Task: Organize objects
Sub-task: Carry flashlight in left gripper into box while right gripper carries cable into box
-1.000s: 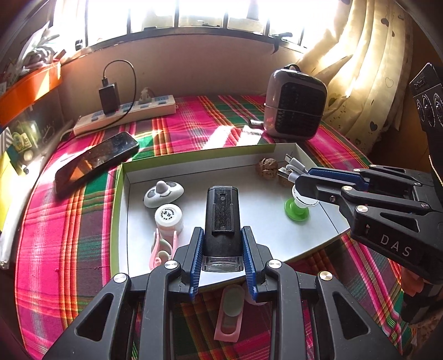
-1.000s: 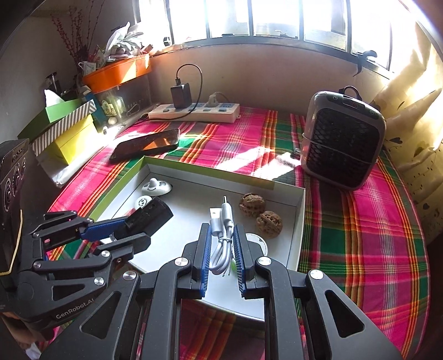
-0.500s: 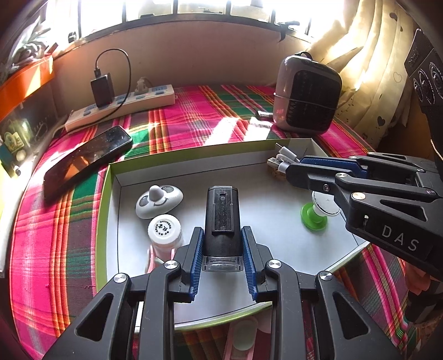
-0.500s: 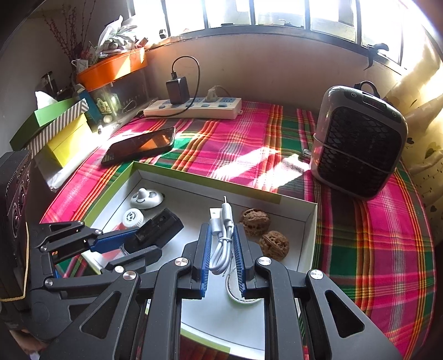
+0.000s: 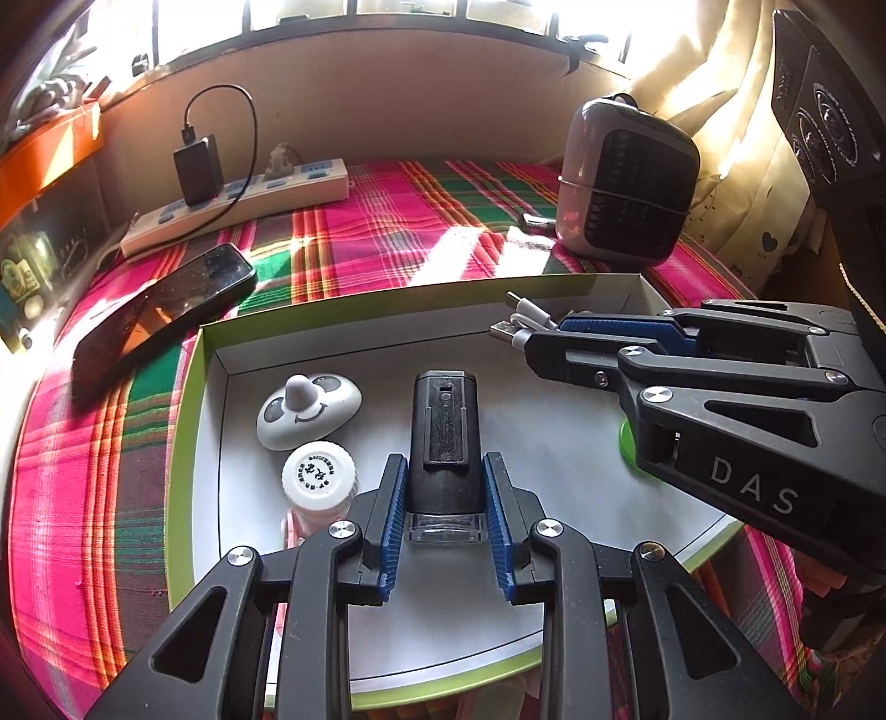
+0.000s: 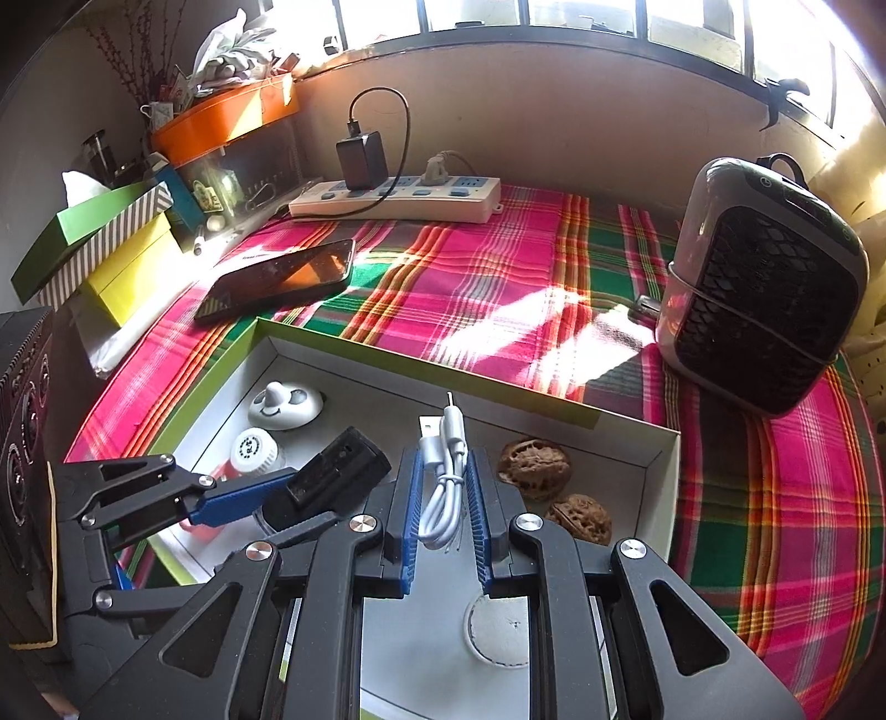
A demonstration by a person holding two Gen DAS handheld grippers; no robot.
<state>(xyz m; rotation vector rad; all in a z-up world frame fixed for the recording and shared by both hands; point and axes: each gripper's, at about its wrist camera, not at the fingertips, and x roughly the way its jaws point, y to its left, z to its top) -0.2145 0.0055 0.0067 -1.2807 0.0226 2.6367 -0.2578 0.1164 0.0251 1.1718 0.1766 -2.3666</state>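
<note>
Both tools loaded inside box (image 5: 191, 387); rim close around.

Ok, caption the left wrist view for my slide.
Left tool carries a black device over the tray; right tool holds a white cable.

Sunlit window (image 6: 581, 22) (cream curtain (image 5: 736, 144) beside) above a beige wall (image 6: 581, 122).

- My left hand-held gripper (image 5: 443, 512): angled steeply downward, blue pads clamped on both sides of a black device (image 5: 443, 437).
- My right hand-held gripper (image 6: 443, 512): angled steeply downward beside the left, jaws closed tight on a coiled white cable (image 6: 446, 487).
</note>
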